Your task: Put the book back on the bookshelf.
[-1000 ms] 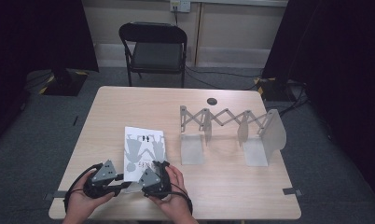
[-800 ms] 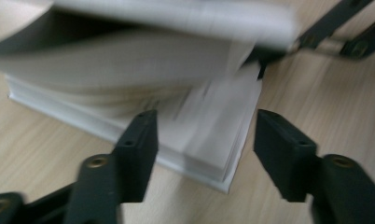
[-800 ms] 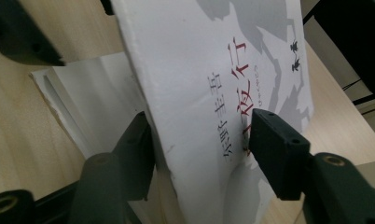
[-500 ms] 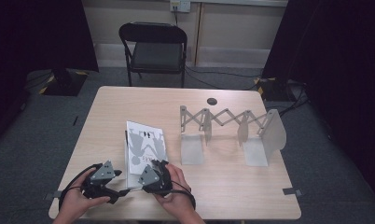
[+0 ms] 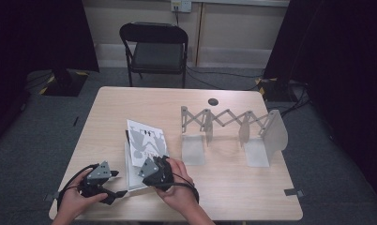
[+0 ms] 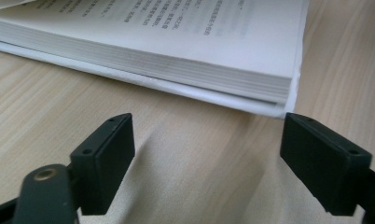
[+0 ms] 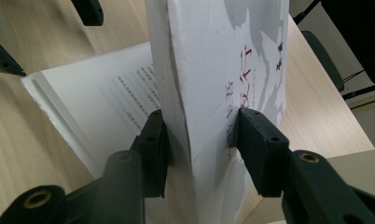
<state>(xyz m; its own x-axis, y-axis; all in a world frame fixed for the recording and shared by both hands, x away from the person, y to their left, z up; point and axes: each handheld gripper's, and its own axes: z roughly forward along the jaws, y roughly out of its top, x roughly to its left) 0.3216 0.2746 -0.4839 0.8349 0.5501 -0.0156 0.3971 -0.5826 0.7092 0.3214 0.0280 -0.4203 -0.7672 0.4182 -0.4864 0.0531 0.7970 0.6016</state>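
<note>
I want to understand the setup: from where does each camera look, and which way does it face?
High view: above the person's side, facing forward and down on the table; both hands, left gripper and right gripper show.
Left gripper view: on that gripper, low over the table, facing the book edge between open jaws.
Right gripper view: on that gripper, jaws shut on lifted pages.
All three share the book.

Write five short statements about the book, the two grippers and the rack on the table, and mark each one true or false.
1. The right gripper is shut on part of the book. True.
2. The left gripper holds the book's lower pages. False: its jaws are open, short of the book.
3. The book is closed flat. False: the cover and some pages are lifted.
4. The folding rack stands empty. True.
5. A chair stands on the table. False: it stands on the floor behind.
</note>
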